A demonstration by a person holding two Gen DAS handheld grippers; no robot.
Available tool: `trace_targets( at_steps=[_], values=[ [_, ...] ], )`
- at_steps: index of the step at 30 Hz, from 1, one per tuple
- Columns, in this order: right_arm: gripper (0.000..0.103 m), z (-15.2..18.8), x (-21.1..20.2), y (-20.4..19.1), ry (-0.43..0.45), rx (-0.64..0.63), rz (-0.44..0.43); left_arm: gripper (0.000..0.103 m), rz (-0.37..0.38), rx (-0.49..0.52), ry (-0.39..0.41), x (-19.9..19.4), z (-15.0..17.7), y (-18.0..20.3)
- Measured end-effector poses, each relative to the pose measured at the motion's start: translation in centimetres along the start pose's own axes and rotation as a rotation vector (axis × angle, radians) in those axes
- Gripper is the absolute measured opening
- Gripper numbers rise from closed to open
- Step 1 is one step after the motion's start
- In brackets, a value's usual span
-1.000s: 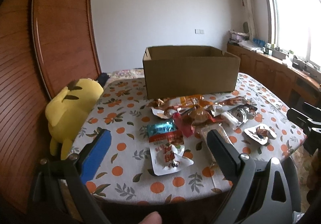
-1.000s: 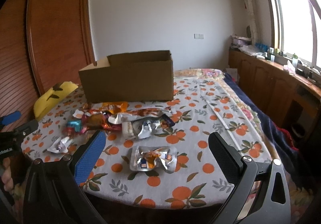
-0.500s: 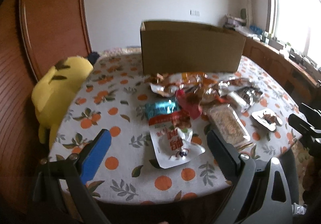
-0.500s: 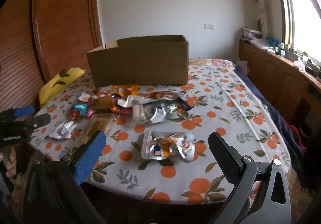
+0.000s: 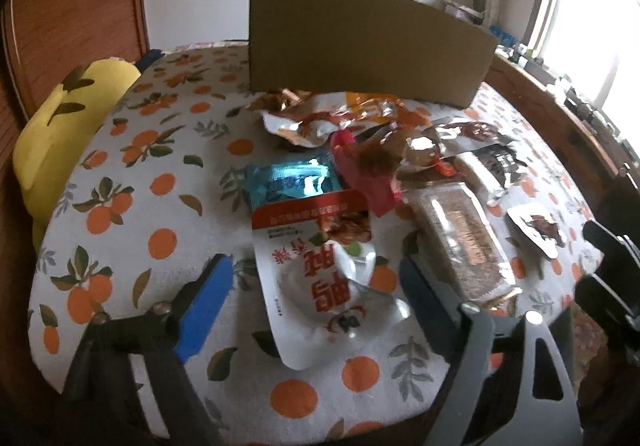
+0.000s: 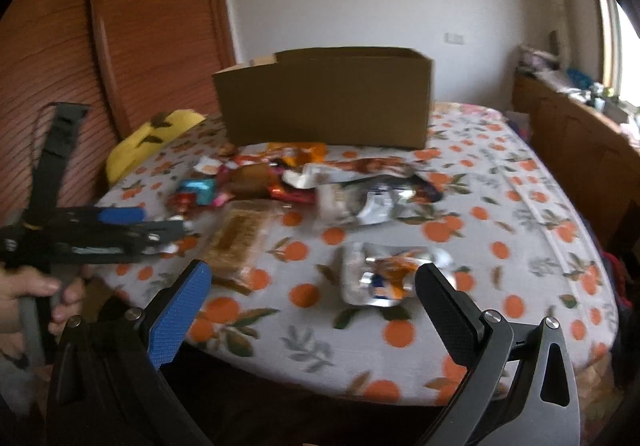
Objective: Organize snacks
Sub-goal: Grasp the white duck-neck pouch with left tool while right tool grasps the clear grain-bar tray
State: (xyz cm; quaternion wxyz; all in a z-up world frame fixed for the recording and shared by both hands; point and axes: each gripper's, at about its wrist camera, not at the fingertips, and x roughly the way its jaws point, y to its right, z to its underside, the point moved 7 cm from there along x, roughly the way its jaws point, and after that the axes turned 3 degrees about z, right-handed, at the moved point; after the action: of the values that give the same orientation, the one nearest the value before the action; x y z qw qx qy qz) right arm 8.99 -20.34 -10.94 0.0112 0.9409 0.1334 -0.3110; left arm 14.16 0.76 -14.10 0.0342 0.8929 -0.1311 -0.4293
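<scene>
Snack packets lie heaped on a table under an orange-print cloth, in front of an open cardboard box. My left gripper hangs low over the table's near edge. Its jaws are closing, and a white-and-red pouch lies between them, but the pads stand clear of it. My right gripper is open above the near edge, with a crumpled silver packet just ahead of its right finger. A hand holds the left gripper at the left of the right wrist view.
A teal packet, a clear-wrapped cracker bar and a small sealed tray lie around the pouch. A yellow plush toy leans at the table's left edge. Wooden panelling stands to the left, and a cabinet runs under the window on the right.
Both grippers have dipped and come closer to the table, so the snacks loom larger. The left gripper's fingers have drawn nearer together on either side of the white-and-red pouch.
</scene>
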Motion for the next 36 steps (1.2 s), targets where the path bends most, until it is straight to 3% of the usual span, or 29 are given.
trace_targets(
  at_steps=[7,9,15,25,26,29,33,36],
  values=[
    [0.098,-0.8,3.1,-3.3,-0.097,-0.051,-0.138,0.064,-0.039,0.027,0.020,0.2,-0.1,-0.4],
    [0.097,-0.6,4.4,-4.2,-0.160,-0.048,-0.183,0.063,-0.026,0.033,0.028,0.0,0.1,-0.6],
    [0.097,-0.7,6.2,-5.5,-0.211,-0.064,-0.213,0.062,-0.009,0.039,0.025,-0.9,0.8,-1.5],
    [0.093,-1.0,9.6,-6.5,-0.262,-0.158,-0.129,0.062,0.028,0.011,0.057,-1.6,0.5,-1.8],
    [0.092,-1.1,9.9,-6.5,-0.258,-0.169,-0.112,0.049,0.026,0.012,0.061,-1.7,0.5,-1.8],
    [0.084,-1.0,10.2,-6.4,-0.248,-0.202,-0.066,0.046,0.028,0.007,0.070,-2.1,0.2,-2.0],
    [0.070,-1.0,9.9,-6.3,-0.241,-0.218,-0.056,0.046,0.019,0.015,0.046,-1.5,0.3,-2.2],
    [0.069,-0.9,9.8,-6.1,-0.241,-0.218,-0.064,0.057,0.016,0.037,0.025,-1.5,0.4,-1.6]
  ],
)
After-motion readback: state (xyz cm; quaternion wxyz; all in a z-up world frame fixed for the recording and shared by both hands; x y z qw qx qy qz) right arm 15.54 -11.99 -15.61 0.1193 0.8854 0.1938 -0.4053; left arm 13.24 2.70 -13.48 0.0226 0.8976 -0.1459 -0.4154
